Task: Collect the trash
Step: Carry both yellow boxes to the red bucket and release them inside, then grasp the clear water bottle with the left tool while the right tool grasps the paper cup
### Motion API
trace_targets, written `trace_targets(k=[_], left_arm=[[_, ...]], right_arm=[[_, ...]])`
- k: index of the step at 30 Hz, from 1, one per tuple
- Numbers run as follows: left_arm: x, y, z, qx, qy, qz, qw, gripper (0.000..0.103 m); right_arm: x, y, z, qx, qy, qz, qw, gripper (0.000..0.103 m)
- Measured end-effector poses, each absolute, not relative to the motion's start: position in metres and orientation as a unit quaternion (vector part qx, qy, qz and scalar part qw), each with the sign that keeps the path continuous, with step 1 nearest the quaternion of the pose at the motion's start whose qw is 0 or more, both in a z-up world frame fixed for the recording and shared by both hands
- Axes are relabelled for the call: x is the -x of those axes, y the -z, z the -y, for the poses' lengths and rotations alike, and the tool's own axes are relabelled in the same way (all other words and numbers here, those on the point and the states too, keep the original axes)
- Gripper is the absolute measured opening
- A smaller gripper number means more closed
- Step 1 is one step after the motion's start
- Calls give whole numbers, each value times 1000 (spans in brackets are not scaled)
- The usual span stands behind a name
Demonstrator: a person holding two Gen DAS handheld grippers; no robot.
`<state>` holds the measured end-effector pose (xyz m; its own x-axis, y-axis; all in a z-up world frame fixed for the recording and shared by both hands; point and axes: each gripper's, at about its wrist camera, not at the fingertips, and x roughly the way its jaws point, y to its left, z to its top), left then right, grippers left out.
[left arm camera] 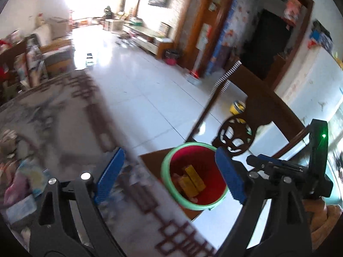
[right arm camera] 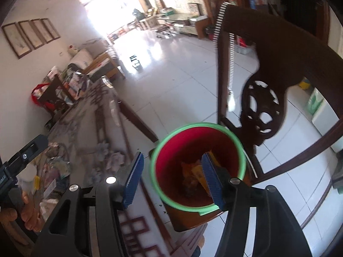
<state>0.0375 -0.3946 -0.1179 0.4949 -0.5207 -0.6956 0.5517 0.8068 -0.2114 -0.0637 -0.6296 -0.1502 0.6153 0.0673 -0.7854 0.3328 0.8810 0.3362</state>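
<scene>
A red bin with a green rim [left arm camera: 194, 176] stands on a dark wooden chair seat beside the table; it also shows in the right wrist view [right arm camera: 198, 167]. Yellow and orange wrappers [left arm camera: 193, 181] lie inside it, also visible in the right wrist view [right arm camera: 197, 171]. My left gripper [left arm camera: 169, 176] is open and empty, above the table edge to the left of the bin. My right gripper [right arm camera: 173, 178] is open and empty, right over the bin's near rim. The right gripper's body shows at the right of the left wrist view [left arm camera: 300, 167].
A table with a patterned grey cloth [left arm camera: 64, 128] lies to the left, with crumpled papers and wrappers [right arm camera: 53, 171] on it. The carved wooden chair back [right arm camera: 268, 75] rises behind the bin. White tiled floor [left arm camera: 139, 85] stretches beyond.
</scene>
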Motion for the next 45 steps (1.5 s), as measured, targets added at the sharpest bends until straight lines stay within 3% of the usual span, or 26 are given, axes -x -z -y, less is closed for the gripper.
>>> trace_targets(k=[14,27,33,34,45], left_arm=[[-23,104,186,24,144,-381,913,85],[-20,140,31,109,52,-425,897,85],[-15,168,-24,147,6,-457,877,85],[-14,174,-30,148,1,-464,873,85],[-24,261,-64,240,-34,-564,790,85]], right_arm=[[31,142,476,-175,-47,-466,866,57],[8,224,287,-67,-160,-578,797,66],[-4,257,283,-109,-130,-613,772,65],[-5,258,284,-114,-126,-612,773,58],[8,207,286,-103,-81,-552,824,55]])
